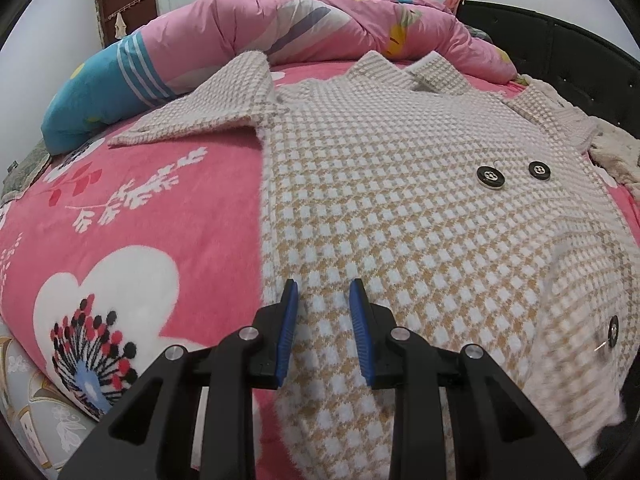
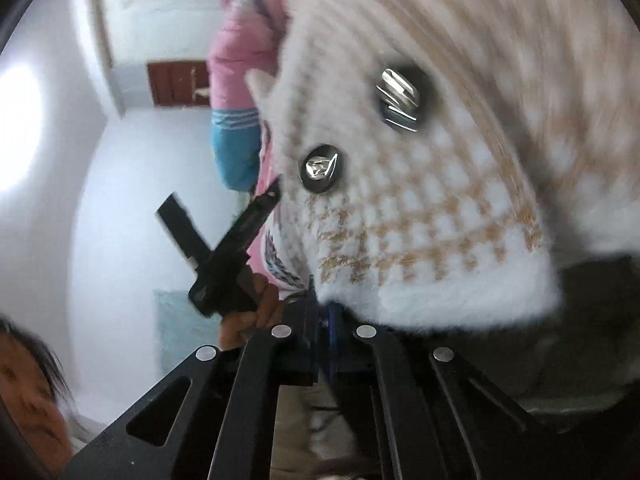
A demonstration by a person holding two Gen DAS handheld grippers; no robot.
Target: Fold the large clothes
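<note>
The coat [image 1: 400,208], a thick, fuzzy houndstooth knit, lies spread on the bed [image 1: 132,216], collar toward the pink duvet [image 1: 320,28]. It looks soft, limp and fairly heavy, so it should drape and sag rather than hold a crease; the nap probably grips well. The left hand-held gripper [image 1: 324,292] hovers released over the hem area near the coat's left edge. The right hand-held gripper [image 2: 324,312] is clenched on the coat's corner, lifting it, with the buttons [image 2: 320,174] blurred. Hem corners and shoulder seams seem the best holds, clear of the hard buttons.
</note>
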